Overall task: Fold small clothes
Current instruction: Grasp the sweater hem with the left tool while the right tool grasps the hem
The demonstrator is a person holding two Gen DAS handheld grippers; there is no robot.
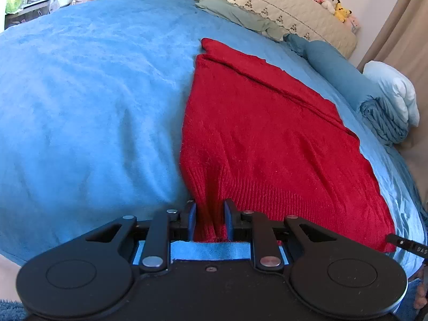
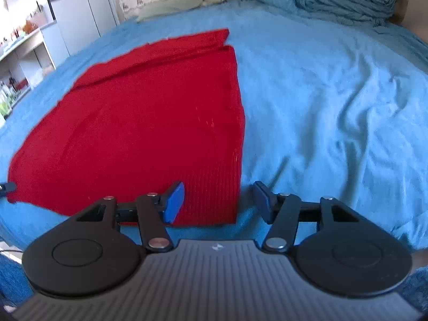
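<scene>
Left gripper (image 1: 210,220): pinching red knit sweater (image 1: 267,144) hem.
Right gripper (image 2: 218,203): wide, empty (straddling corner).
Progress: sleeves folded; halving remains.

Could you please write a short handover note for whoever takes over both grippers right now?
Left gripper: shut on the ribbed hem of the red sweater, near its left corner.
Right gripper: open, straddling the hem's right corner, not yet gripping.
Sweater lies flat on the blue bedcover, far end already folded over itself.
Left to do: probably close the right gripper on that corner, then carry the hem toward the far end and smooth the fold.
</scene>
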